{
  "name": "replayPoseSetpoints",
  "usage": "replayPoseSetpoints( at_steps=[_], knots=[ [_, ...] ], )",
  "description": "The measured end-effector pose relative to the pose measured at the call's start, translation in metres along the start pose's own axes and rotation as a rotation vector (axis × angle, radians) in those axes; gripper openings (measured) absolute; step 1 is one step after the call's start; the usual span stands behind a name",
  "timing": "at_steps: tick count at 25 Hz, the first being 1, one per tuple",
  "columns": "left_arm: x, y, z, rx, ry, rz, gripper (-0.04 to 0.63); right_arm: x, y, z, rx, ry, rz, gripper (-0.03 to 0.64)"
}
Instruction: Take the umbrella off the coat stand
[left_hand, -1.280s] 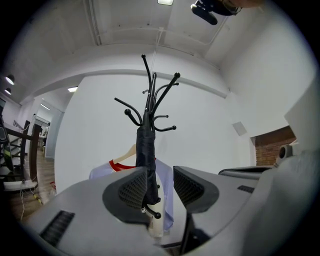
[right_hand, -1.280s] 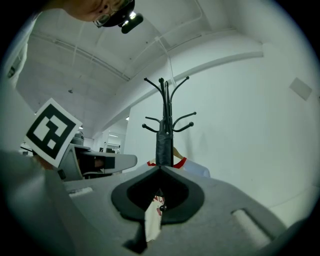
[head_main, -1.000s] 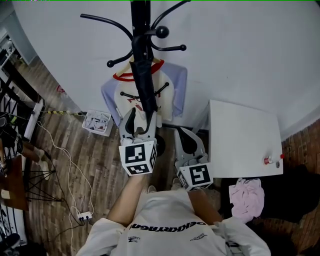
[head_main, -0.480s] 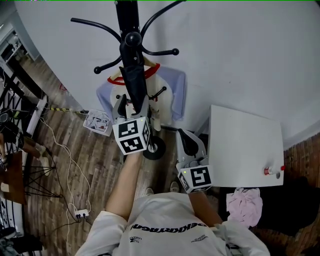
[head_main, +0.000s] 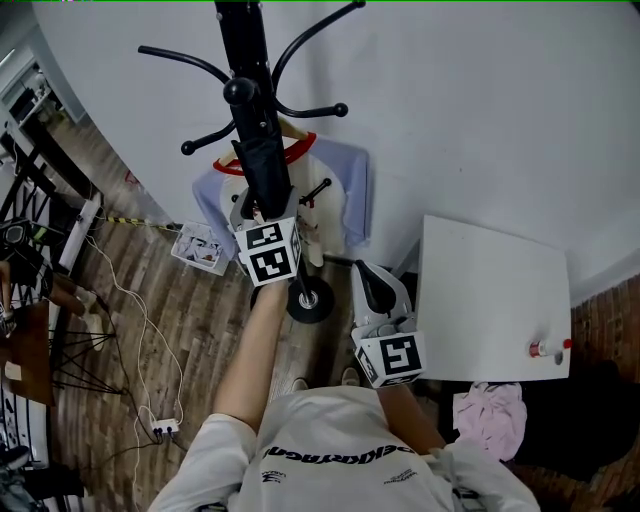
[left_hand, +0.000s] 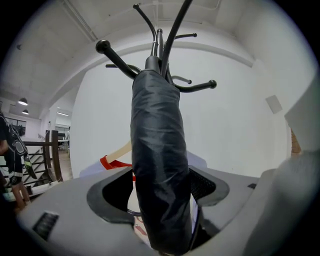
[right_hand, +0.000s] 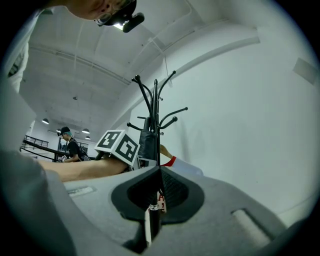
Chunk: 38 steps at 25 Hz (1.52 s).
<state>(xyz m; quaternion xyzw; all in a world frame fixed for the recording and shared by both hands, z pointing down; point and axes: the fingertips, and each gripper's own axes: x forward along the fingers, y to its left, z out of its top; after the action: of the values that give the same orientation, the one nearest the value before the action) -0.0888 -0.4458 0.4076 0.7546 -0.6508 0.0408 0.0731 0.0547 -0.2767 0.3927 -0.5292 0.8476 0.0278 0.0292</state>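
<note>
A black folded umbrella (head_main: 265, 175) hangs down the pole of the black coat stand (head_main: 235, 40). My left gripper (head_main: 262, 212) reaches in level, one jaw on each side of the umbrella (left_hand: 160, 165). Its jaws are opening: a gap shows on the left side and nothing is clamped. The stand's hooks (left_hand: 107, 47) fan out above it. My right gripper (head_main: 368, 280) hangs back to the right, nearer my body, with its fingertips together and nothing in them. In the right gripper view the stand (right_hand: 155, 115) rises beyond the closed tips (right_hand: 160, 170).
A white and lavender shirt with a red collar (head_main: 340, 185) hangs behind the umbrella. The stand's round base (head_main: 310, 298) sits on the wood floor. A white table (head_main: 490, 300) stands at right, with pink cloth (head_main: 490, 415) beside it. Cables and a power strip (head_main: 160, 430) lie at left.
My left gripper has moved forward and up along the umbrella toward the stand, and its jaws have spread wider. The right gripper has shifted only a little.
</note>
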Motion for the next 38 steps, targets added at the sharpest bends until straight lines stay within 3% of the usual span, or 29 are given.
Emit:
replayPoseSetpoints(
  at_steps=[9,28,38],
  knots=[
    [-0.005,-0.003,0.001,0.009,0.025,0.012,0.261,-0.012,-0.006,0.000,0.002,0.003,-0.006,-0.002],
    [-0.048,-0.026,0.051,0.017,-0.018,-0.063,0.258,-0.035,-0.001,0.016,-0.009,-0.017,0.000,-0.002],
    [-0.076,-0.032,0.095,0.010,-0.078,-0.111,0.258,-0.036,0.002,0.019,-0.006,-0.023,0.004,-0.002]
  ],
)
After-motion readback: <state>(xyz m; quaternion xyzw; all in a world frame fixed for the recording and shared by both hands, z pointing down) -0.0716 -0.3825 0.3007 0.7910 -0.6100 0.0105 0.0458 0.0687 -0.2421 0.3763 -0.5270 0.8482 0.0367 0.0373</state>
